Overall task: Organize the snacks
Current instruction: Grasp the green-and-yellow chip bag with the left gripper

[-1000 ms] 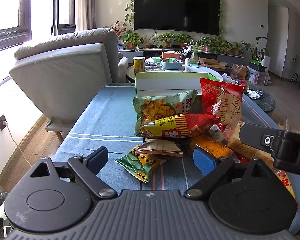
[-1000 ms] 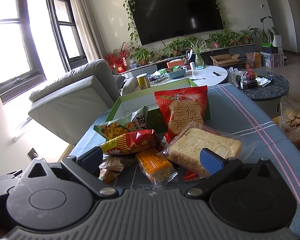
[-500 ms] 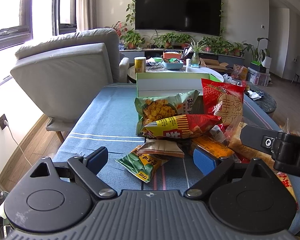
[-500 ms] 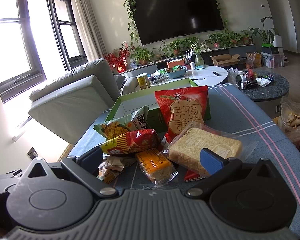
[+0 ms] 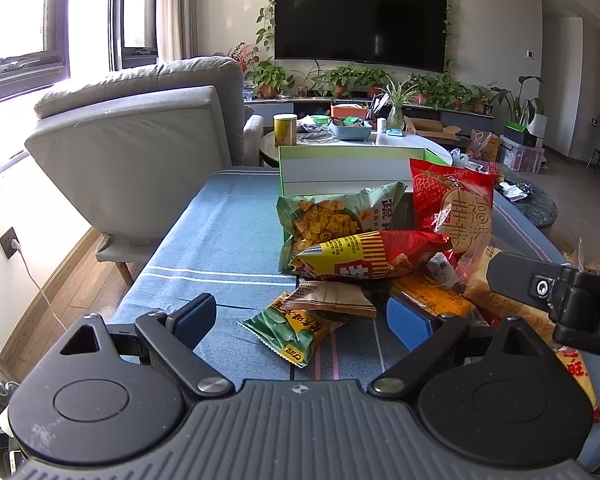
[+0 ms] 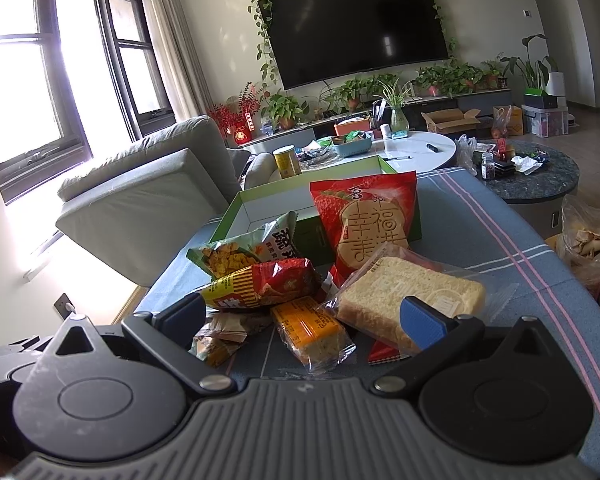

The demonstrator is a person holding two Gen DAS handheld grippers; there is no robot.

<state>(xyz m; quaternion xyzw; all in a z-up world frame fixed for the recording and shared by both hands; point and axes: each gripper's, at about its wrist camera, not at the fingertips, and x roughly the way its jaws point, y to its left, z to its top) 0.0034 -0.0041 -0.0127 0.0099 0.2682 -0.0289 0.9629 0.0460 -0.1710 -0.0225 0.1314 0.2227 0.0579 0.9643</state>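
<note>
No snack is yet grasped: both the left gripper (image 5: 300, 316) and right gripper (image 6: 300, 316) are held released before the snack pile (image 6: 300, 280), heaped at six o'clock of the green box (image 6: 260, 204), so one packet must be picked first.

Sunlit windows (image 6: 40, 80), grey sofa (image 5: 140, 140) — wall-mounted TV (image 5: 360, 20).

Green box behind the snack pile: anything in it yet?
Looks empty: the green box shows bare white inner walls and floor; its front part is hidden behind bags.
</note>
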